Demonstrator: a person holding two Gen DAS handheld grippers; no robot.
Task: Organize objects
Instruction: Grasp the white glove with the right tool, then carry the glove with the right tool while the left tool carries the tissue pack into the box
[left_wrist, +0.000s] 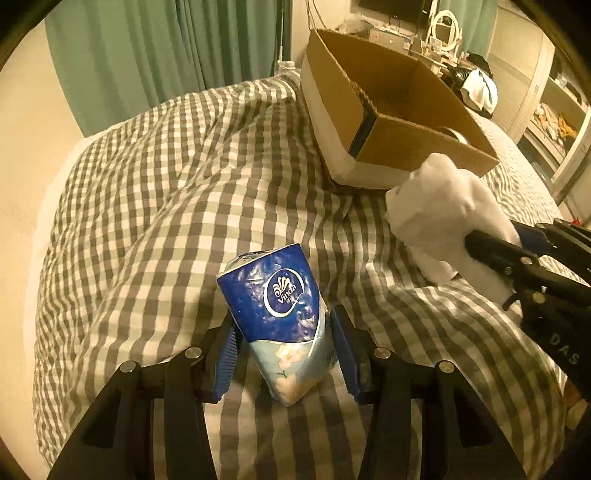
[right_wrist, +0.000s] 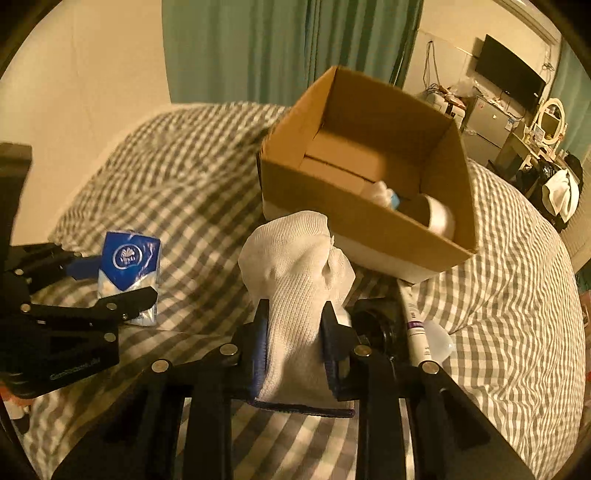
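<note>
Cardboard box (right_wrist: 365, 173) stands beyond both grippers: left jaws clamp tissue pack (left_wrist: 277, 306), right jaws white sock (right_wrist: 295, 280).

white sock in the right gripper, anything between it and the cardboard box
Nothing visible blocks it. The white sock is held by the right gripper just short of the cardboard box, whose top is open. Only the box's near wall must be cleared.
</note>
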